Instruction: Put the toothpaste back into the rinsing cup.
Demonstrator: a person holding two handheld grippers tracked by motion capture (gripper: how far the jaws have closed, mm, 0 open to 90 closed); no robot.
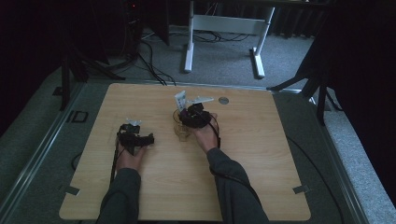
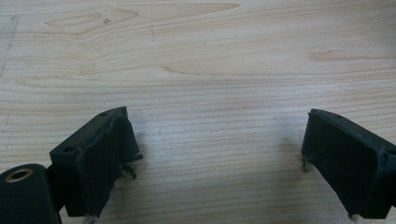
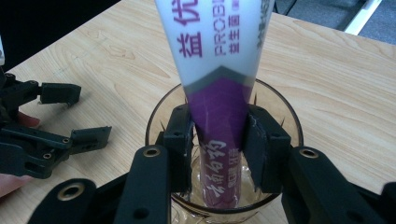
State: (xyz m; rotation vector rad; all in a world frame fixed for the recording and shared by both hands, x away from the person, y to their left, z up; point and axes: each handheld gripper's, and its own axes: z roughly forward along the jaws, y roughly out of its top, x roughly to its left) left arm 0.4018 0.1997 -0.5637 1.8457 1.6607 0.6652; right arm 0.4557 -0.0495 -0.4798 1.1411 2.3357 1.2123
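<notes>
Right gripper view looks along the right gripper (image 3: 218,154), whose two jaws reach down inside a glass (image 3: 285,116) and flank a tube (image 3: 219,70) on both sides. The jaws stand partly apart; their pads look to be touching the tube's purple lower part, though whether they press on it is hard to judge from here. The tube stands nearly upright, long axis vertical, its purple end at the bottom of the glass and its white printed body rising out past the rim.

In the high view the glass (image 1: 181,131) sits near the middle of the table (image 1: 261,186), with the right gripper (image 1: 194,116) over it and the tube (image 1: 181,100) sticking up on the far side. The left gripper (image 1: 135,138) rests to the left, well apart, jaws wide and holding nothing.

One tube, one glass, two grippers.
</notes>
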